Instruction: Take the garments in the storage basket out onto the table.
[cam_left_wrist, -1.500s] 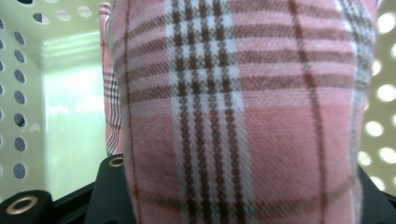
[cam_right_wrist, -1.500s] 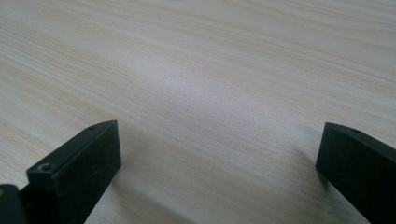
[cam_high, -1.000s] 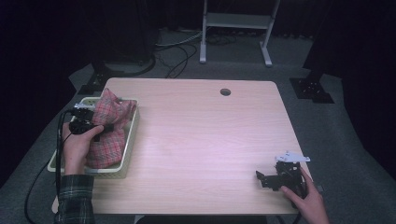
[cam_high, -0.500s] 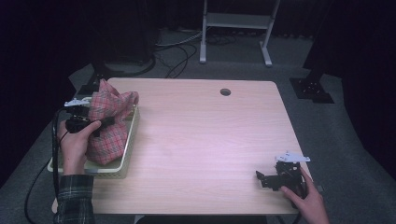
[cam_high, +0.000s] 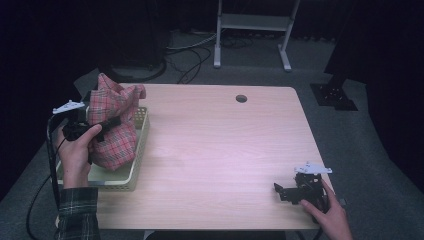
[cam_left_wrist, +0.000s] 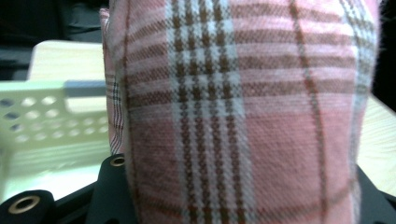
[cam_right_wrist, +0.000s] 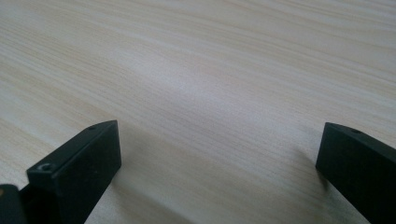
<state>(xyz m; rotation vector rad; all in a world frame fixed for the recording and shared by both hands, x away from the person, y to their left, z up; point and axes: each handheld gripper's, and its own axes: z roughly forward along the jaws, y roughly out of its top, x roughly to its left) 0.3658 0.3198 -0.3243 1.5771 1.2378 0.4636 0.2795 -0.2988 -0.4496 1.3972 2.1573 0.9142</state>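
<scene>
A pink plaid cloth (cam_high: 114, 120) rises in a bunch out of the pale perforated basket (cam_high: 136, 150) at the table's left edge. My left gripper (cam_high: 107, 123) is shut on the cloth's middle, held up by a hand in a plaid sleeve. In the left gripper view the plaid cloth (cam_left_wrist: 243, 116) hangs between the jaws, with the basket wall (cam_left_wrist: 46, 112) behind it at the left. My right gripper (cam_high: 280, 191) rests on the table near the front right corner. Its jaws stand wide apart over bare wood in the right gripper view (cam_right_wrist: 219, 163).
The wooden table (cam_high: 220, 145) has a round cable hole (cam_high: 241, 98) near its far edge. A metal stand (cam_high: 250, 30) and loose cables (cam_high: 195, 55) lie on the floor beyond the table. A dark equipment base (cam_high: 332, 95) sits off the far right corner.
My left gripper has risen with the plaid cloth, pulling it up out of the basket into a taller bunch. The right gripper has stayed where it was.
</scene>
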